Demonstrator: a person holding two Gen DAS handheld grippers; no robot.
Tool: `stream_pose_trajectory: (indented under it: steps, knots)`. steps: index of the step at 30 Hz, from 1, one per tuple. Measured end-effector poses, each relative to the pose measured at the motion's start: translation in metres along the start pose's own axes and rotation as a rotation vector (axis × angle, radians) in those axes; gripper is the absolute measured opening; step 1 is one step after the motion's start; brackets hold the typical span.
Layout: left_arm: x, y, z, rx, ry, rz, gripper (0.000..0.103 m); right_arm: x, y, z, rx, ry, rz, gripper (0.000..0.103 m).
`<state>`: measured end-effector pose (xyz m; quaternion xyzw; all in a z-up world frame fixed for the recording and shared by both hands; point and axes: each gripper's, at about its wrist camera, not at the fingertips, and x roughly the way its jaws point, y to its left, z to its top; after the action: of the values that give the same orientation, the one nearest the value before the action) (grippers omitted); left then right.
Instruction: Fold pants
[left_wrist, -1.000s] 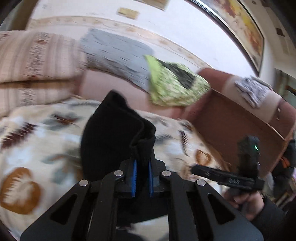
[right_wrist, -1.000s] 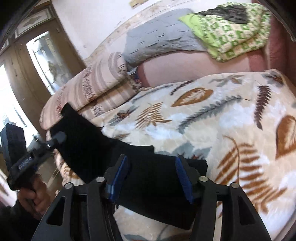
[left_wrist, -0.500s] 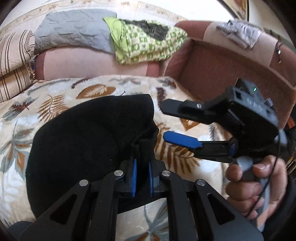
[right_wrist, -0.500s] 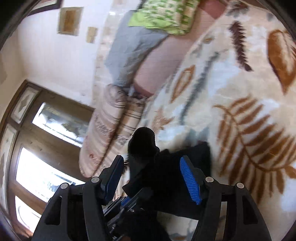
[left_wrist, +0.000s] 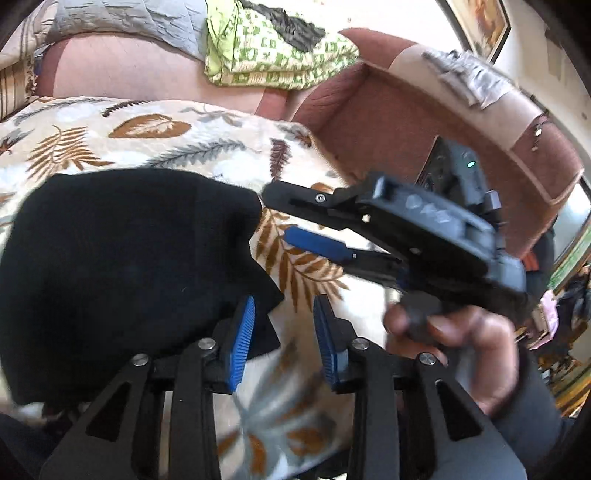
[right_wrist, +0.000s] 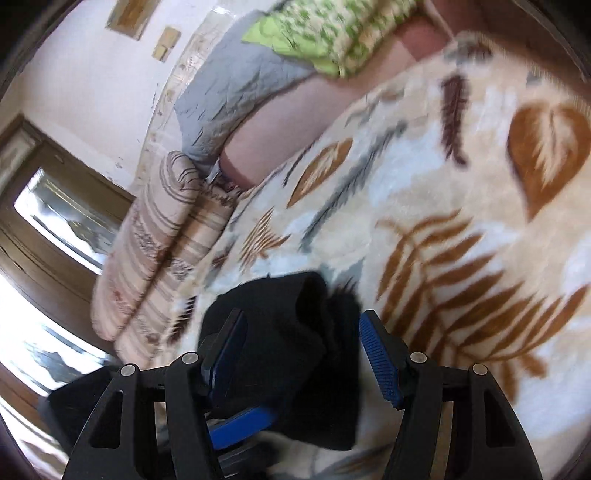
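Pants (left_wrist: 122, 258), folded on the leaf-print blanket (left_wrist: 184, 147), are flanked by left gripper (left_wrist: 282, 332) and right gripper (right_wrist: 301, 360), both parted and empty; smoothing is judged next.

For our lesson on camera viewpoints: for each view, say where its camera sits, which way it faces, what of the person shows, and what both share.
Left wrist: on the left gripper, open, facing the black knitted pants and brown sofa; the right gripper and hand show.
Right wrist: on the right gripper, open, facing pants and striped pillows.
Shared: pants, leaf-patterned blanket, green cloth.
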<state>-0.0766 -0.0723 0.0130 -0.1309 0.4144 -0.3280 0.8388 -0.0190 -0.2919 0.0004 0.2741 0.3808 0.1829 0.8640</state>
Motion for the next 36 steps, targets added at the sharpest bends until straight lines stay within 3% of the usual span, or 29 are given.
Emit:
stream_pose_trajectory:
  steps: [3,6,8,11,13,15,23,28,29,31,32,34,35,36]
  knots:
    - [-0.044,0.013,0.004,-0.072,-0.080,0.027,0.031,-0.011,0.031,-0.004,-0.181,-0.056,-0.042,0.066]
    - [-0.083,0.042,0.008,-0.184,-0.167,0.146,0.031,-0.012,0.071,-0.028,-0.449,-0.030,-0.021,0.062]
    - [-0.093,0.063,0.004,-0.269,-0.162,0.159,0.031,-0.004,0.079,-0.041,-0.520,0.033,-0.034,0.041]
    - [-0.080,0.072,-0.006,-0.279,-0.115,0.134,0.027,0.024,0.073,-0.056,-0.570,0.178,-0.141,0.021]
    - [-0.064,0.081,-0.016,-0.284,-0.078,0.158,0.021,0.045,0.062,-0.063,-0.580,0.275,-0.218,0.012]
    - [-0.033,0.106,-0.031,-0.337,0.006,0.203,0.001,0.045,0.053,-0.063,-0.543,0.284,-0.205,0.011]
    - [-0.059,0.104,-0.027,-0.354,-0.083,0.096,0.003,0.029,0.049,-0.059,-0.461,0.254,-0.162,0.013]
    - [-0.083,0.098,0.016,-0.253,-0.224,0.127,0.014,0.009,0.066,-0.026,-0.474,0.004,-0.095,0.018]
    - [-0.074,0.104,0.032,-0.260,-0.218,0.127,0.014,0.015,0.068,-0.020,-0.475,-0.019,-0.101,0.018]
    - [-0.048,0.121,0.053,-0.275,-0.191,0.160,0.014,0.041,0.066,-0.010,-0.479,0.016,-0.117,0.017]
    - [-0.026,0.132,0.059,-0.287,-0.141,0.182,0.014,0.053,0.065,-0.009,-0.488,0.037,-0.143,0.016]
    - [0.011,0.154,0.053,-0.351,-0.008,0.196,0.013,0.088,0.050,-0.013,-0.500,0.156,-0.264,0.014]
    - [0.019,0.162,0.047,-0.370,-0.007,0.196,0.013,0.100,0.038,-0.018,-0.487,0.193,-0.296,0.012]
    - [0.019,0.163,0.045,-0.358,-0.023,0.194,0.013,0.098,0.035,-0.018,-0.475,0.162,-0.279,0.011]
